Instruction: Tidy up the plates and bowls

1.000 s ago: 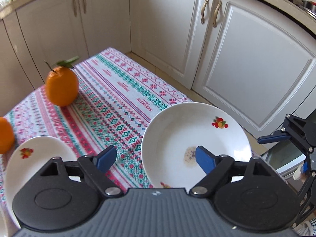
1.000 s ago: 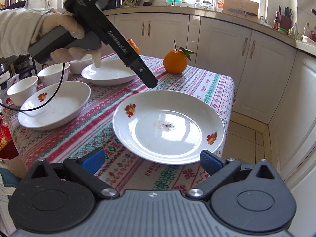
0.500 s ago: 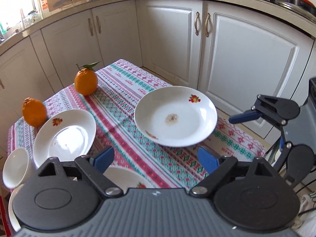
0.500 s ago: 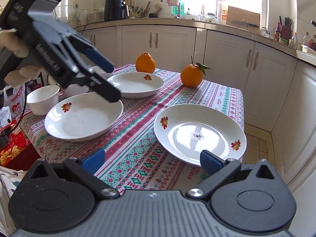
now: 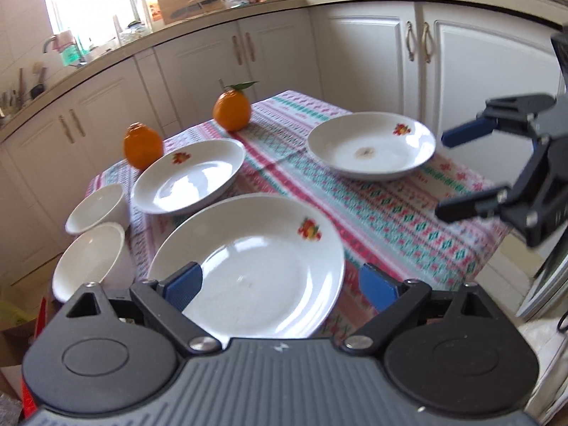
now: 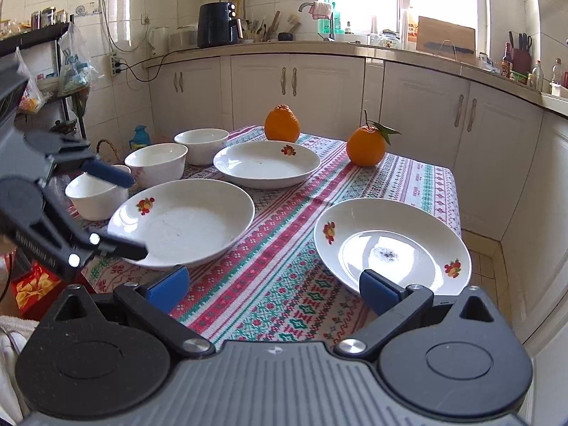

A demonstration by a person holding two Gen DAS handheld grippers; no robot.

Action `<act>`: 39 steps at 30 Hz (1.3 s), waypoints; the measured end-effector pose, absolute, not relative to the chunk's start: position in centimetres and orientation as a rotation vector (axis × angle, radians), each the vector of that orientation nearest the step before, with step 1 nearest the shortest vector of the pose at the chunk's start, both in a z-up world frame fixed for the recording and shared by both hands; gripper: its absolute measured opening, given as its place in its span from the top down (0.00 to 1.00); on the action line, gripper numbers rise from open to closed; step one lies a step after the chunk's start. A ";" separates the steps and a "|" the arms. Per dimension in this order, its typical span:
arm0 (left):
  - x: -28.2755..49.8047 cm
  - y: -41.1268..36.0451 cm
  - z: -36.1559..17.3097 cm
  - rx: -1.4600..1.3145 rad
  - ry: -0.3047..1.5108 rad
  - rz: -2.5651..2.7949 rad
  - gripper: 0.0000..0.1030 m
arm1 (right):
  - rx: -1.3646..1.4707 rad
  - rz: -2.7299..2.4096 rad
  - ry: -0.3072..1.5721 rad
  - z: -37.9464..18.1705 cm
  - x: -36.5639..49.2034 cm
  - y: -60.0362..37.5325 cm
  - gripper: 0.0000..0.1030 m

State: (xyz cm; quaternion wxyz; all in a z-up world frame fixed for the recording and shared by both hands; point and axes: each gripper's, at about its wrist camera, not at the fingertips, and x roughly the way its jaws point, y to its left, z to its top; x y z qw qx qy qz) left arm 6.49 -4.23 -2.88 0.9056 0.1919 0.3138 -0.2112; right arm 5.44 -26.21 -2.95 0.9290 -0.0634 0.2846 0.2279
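Note:
Three white plates with fruit prints lie on the patterned tablecloth: a near-left plate [image 6: 181, 223], a far plate [image 6: 266, 165] and a right plate [image 6: 392, 248] with a dark smudge. Three white bowls [image 6: 156, 163] stand at the table's left edge. My left gripper [image 5: 280, 285] is open and empty, just in front of the near-left plate [image 5: 255, 266]; it also shows in the right wrist view [image 6: 131, 213]. My right gripper [image 6: 273, 285] is open and empty, at the table's front edge; it also shows in the left wrist view [image 5: 458, 174].
Two oranges [image 6: 282, 123] [image 6: 365, 145] sit at the far side of the table. White kitchen cabinets [image 6: 497, 142] surround the table, with floor to the right. A red box [image 6: 28, 287] lies below the table's left edge.
Both grippers have pulled back from the table. The left one swung from above the right plate to the near-left plate. Both stay open and empty.

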 end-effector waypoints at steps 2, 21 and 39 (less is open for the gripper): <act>5.8 -3.5 -3.5 0.398 0.655 -0.418 0.08 | -0.133 0.467 0.585 -3.0 5.5 -25.8 0.00; 7.5 1.0 -8.4 0.173 0.763 -0.351 0.07 | -0.221 0.569 0.652 -3.0 7.0 -22.4 0.00; 7.6 0.5 -8.6 0.160 0.734 -0.335 0.06 | -0.274 0.823 0.783 -3.6 14.8 -19.1 0.00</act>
